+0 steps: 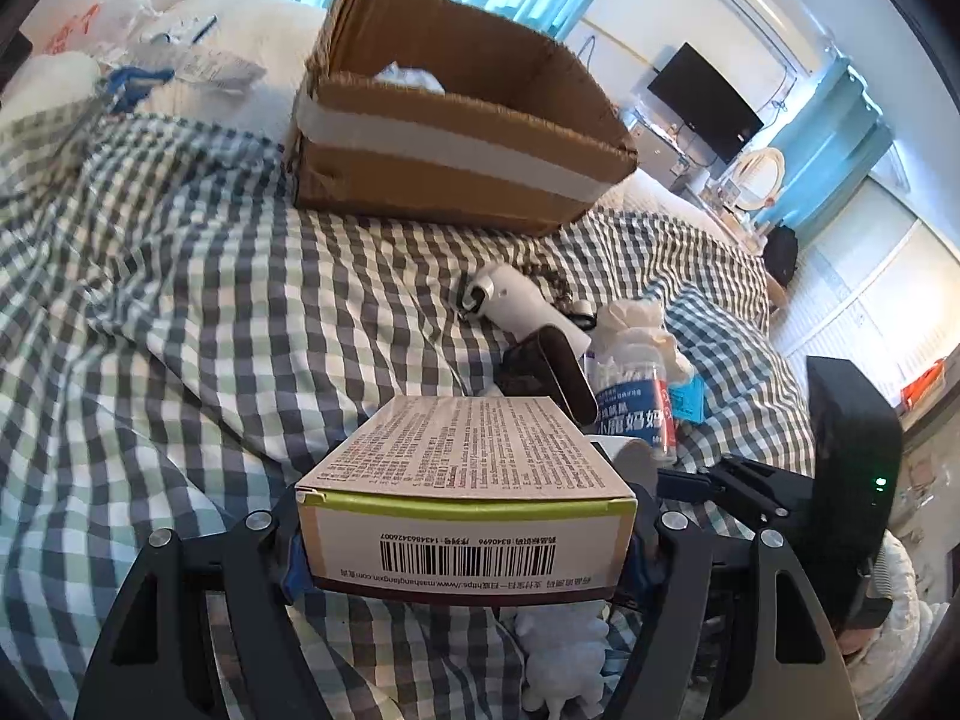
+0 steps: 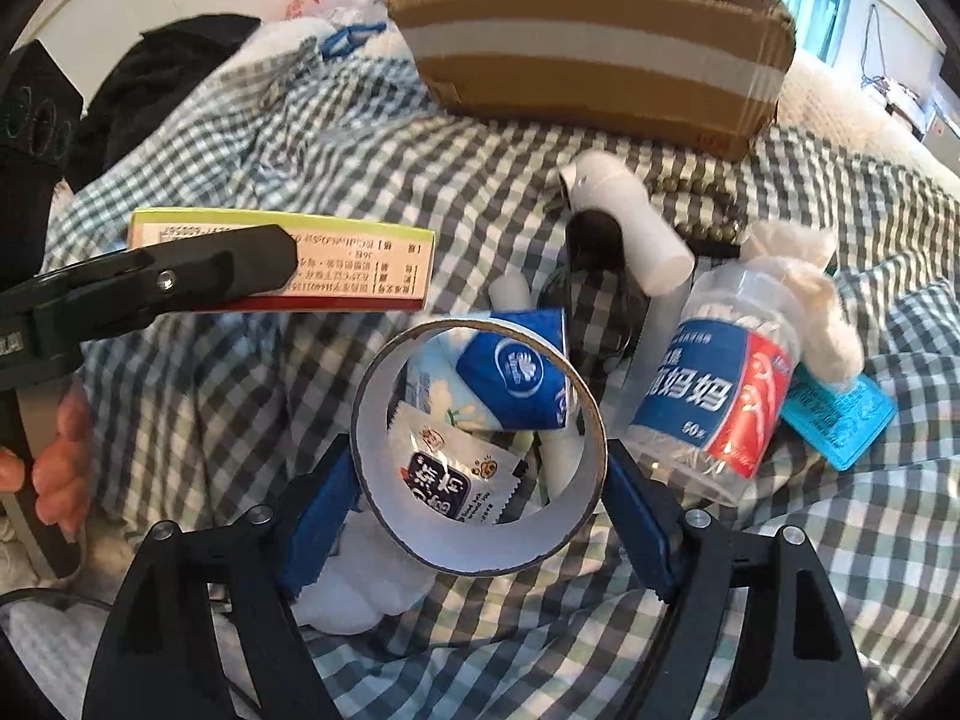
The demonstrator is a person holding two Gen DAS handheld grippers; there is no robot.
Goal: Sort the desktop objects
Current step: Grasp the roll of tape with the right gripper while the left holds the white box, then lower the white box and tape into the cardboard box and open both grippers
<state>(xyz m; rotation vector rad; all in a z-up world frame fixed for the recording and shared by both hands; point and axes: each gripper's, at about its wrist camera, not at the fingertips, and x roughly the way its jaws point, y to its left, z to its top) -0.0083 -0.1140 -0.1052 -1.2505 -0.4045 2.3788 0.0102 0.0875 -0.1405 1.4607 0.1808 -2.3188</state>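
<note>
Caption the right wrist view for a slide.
Right gripper grips a tape roll above clutter; cardboard box behind.

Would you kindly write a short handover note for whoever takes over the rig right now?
Left tongs: shut on the medicine box, held above the checked bedspread.
Right tongs: shut on the tape roll, pads against its sides.
Cardboard box: open, at the far side of the bedspread; something white already lies inside.
Left to sort: floss-pick jar, tissue pack, snack sachet, teal card, white tube.
Next, probably: carry the box and roll to the cardboard box.
</note>
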